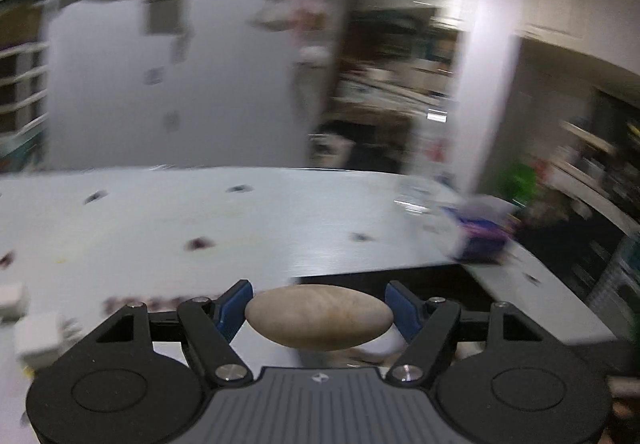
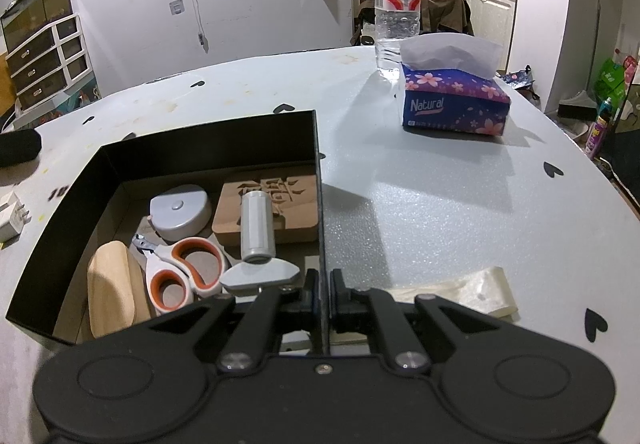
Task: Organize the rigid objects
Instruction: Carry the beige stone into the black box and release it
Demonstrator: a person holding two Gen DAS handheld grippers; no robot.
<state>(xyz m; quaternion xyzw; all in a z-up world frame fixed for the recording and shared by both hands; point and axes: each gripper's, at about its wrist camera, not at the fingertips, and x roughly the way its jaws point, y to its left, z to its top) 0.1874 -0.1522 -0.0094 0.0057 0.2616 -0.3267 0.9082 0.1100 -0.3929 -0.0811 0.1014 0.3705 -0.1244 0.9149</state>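
Observation:
My left gripper (image 1: 319, 308) is shut on a smooth oval wooden piece (image 1: 319, 318), held lengthwise between the blue pads above the white table (image 1: 160, 228); this view is motion-blurred. My right gripper (image 2: 324, 290) is shut on the right wall of a black open box (image 2: 318, 180). Inside the box lie a carved wooden block (image 2: 276, 204), a grey cylinder (image 2: 257, 226), a grey tape measure (image 2: 180, 210), orange-handled clippers (image 2: 184, 270), a pale wooden piece (image 2: 114, 286) and a grey flat tool (image 2: 260, 276).
A blue tissue box (image 2: 456, 104) and a water bottle (image 2: 397, 4) stand at the far right of the table. A pale folded strip (image 2: 468, 290) lies right of my right gripper. A white charger (image 2: 12, 216) sits at the left edge. The black box corner shows in the left view (image 1: 380, 276).

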